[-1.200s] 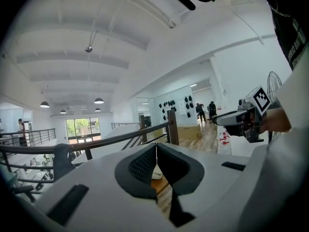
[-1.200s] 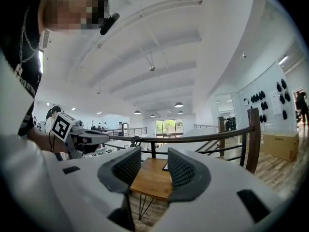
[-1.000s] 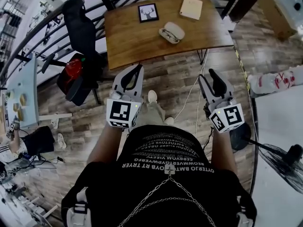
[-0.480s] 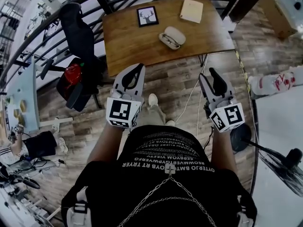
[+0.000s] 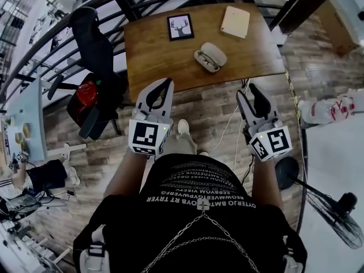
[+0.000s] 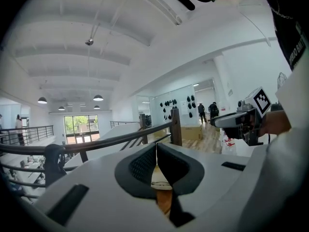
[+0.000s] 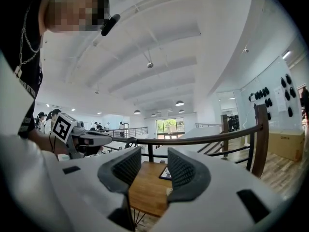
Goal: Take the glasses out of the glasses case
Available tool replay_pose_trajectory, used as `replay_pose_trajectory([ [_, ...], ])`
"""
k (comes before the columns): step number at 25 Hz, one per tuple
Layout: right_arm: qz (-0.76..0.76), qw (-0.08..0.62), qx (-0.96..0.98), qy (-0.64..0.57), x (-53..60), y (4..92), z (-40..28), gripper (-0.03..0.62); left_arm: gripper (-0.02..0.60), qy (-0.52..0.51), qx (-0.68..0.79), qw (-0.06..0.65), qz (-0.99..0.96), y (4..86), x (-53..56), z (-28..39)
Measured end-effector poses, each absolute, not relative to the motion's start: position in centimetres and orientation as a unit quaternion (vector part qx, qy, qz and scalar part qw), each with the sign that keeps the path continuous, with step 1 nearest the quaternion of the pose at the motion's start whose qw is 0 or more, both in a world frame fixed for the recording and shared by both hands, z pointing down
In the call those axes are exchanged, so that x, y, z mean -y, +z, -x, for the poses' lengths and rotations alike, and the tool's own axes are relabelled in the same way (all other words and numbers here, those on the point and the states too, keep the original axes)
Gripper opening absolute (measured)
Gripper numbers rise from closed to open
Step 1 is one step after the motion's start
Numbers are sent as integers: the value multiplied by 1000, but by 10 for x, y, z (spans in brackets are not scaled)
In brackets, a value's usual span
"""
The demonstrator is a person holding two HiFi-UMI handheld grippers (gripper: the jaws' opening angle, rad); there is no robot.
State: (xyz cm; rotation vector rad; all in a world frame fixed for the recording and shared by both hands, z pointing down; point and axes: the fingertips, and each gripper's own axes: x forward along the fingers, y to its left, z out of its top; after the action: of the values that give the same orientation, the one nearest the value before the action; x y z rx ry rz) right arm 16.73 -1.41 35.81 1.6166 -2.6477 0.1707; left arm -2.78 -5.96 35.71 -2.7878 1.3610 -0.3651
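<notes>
Approach phase: glasses case (image 5: 210, 56) lies open on the wooden table (image 5: 153, 50), glasses (image 5: 203, 60) inside, well ahead of both grippers. Left gripper (image 5: 165, 84) is clenched on nothing, right gripper (image 5: 248, 91) released. Next call: reach forward over the case.

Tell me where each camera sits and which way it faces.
Head view: on the head, steeply down at table, glasses case; torso, left gripper, right gripper show.
Left gripper view: rides it, faces the railing; shut jaws, right gripper show.
Right gripper view: rides it, faces the table; open jaws, left gripper show.
Shared: table, head and right gripper views.
</notes>
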Motion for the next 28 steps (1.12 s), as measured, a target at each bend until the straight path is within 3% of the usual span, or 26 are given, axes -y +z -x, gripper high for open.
replay_pose_trajectory([
  [28, -533, 48, 844, 49, 170, 351, -125, 161, 29, -97, -404, 0, 910, 360, 227, 56],
])
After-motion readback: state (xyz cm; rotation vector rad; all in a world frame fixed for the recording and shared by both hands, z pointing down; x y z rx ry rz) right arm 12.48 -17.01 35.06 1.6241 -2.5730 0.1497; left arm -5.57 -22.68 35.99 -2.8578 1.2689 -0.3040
